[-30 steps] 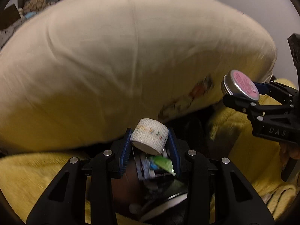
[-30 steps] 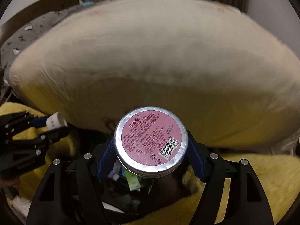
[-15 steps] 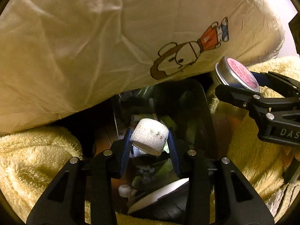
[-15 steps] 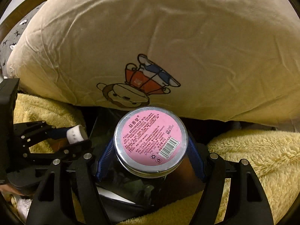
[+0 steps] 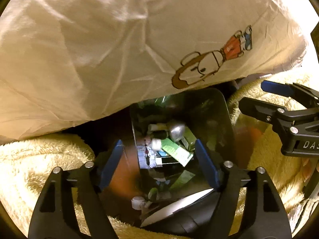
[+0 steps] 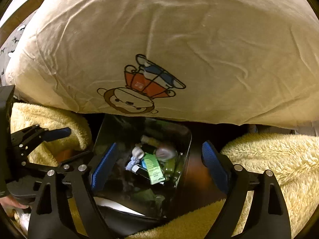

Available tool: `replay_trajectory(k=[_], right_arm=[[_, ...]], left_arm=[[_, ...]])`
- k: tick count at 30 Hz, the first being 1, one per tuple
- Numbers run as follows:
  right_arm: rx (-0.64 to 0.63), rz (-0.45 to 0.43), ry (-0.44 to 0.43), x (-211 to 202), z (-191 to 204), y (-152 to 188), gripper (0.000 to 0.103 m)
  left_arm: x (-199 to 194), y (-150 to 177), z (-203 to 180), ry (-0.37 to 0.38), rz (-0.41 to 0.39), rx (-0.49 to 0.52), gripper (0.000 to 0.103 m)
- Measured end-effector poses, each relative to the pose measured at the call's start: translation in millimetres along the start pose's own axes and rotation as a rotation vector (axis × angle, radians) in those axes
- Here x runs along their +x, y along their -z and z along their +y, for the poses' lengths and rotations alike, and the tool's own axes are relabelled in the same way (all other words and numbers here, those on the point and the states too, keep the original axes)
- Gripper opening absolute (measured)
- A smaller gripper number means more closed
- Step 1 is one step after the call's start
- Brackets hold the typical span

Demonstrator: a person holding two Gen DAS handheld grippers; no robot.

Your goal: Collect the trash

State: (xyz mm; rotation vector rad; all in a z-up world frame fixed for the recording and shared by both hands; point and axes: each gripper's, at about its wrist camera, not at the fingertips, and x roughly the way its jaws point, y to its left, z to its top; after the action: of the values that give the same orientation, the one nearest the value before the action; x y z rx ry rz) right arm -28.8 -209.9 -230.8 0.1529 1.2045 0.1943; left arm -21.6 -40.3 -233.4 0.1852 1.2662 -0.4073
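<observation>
Looking past our 2 spread claws, we see the cream pillow filling everything from 9 through 12 to 3 o'clock, its cartoon monkey print lying upside down just above the bin. Yellow fleece blanket bunches at 3 and 9 o'clock, pressing against both sides of the dark trash bin, which sits at center, partly under the pillow's edge.

Inside the bin lies the collected trash — a green carton on top at center, a round silver tin touching it at its 12 o'clock, a white tape roll at the carton's 10 o'clock, and small green bottles at its 3 o'clock.

Our left gripper hangs over the bin with its blue pads wide apart, holding nothing. Our right gripper hovers likewise — jaws spread, empty, just beside the left one.
</observation>
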Motion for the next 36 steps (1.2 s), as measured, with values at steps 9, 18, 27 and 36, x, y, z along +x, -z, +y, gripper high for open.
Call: replay_trajectory(k=[9, 18, 27, 36], right_arm=[[-0.027, -0.142, 0.044, -54, -5, -14, 0.098], [-0.037, -0.452, 0.161, -161, 3, -47, 0.099], [-0.059, -0.655, 0.239, -239, 25, -83, 0.099], [-0.021, -0.719, 0.229, -270, 38, -87, 0.099]], left_arm=[[-61, -15, 21, -0.067, -0.145, -0.041, 0.084], [-188, -42, 31, -0.126, -0.492, -0.048, 0.093], [-272, -76, 19, -0.241, -0.716, -0.026, 0.095], [-293, -71, 9, -0.193, -0.773, -0.077, 0.095]])
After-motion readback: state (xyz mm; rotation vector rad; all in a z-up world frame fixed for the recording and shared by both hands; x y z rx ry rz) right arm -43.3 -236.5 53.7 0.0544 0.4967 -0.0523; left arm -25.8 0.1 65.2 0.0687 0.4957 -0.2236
